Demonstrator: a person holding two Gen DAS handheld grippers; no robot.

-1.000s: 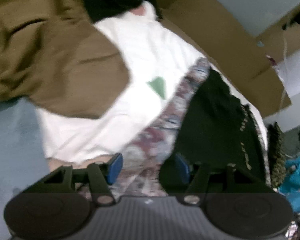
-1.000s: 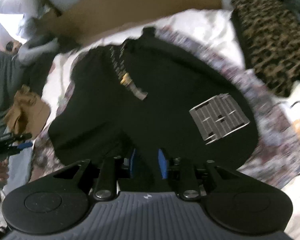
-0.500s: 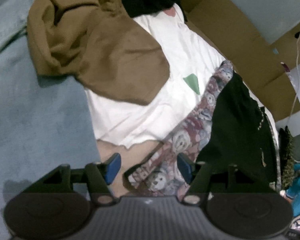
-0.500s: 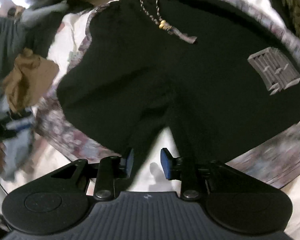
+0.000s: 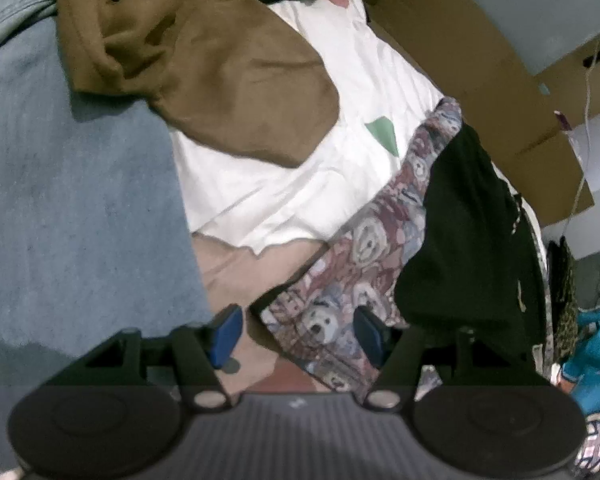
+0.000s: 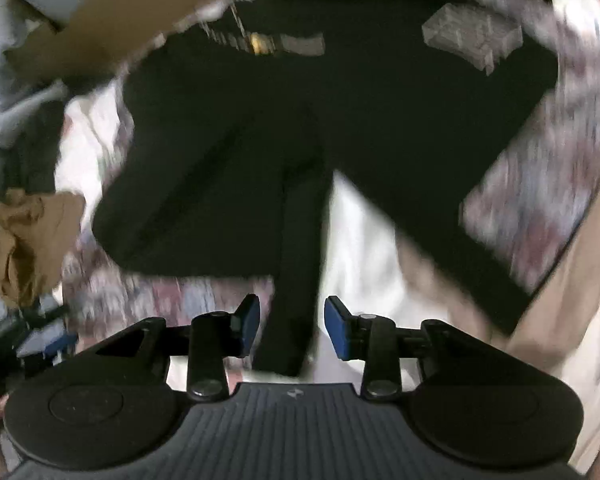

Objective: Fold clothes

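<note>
A black garment (image 6: 340,120) with a drawstring and a grey patch (image 6: 472,38) lies spread on a bear-print cloth (image 5: 360,264). My right gripper (image 6: 292,324) hovers at its near edge. Its jaws are opening, and a narrow strip of the black fabric (image 6: 300,280) runs between the blue pads without being pressed. In the left wrist view the same black garment (image 5: 464,240) lies to the right. My left gripper (image 5: 298,334) is open over the near corner of the bear-print cloth, which lies between the fingers, not gripped.
A white garment (image 5: 300,184) with a green patch lies beside the bear-print cloth, partly under a brown garment (image 5: 220,68). Blue fabric (image 5: 80,200) fills the left. Flattened cardboard (image 5: 472,64) lines the far side. A turquoise item (image 5: 592,360) sits at the right edge.
My right gripper has drawn back to the black garment's near edge, rolled, and its jaws have widened off the fabric. My left gripper has shifted to the bear-print cloth's corner, still open.
</note>
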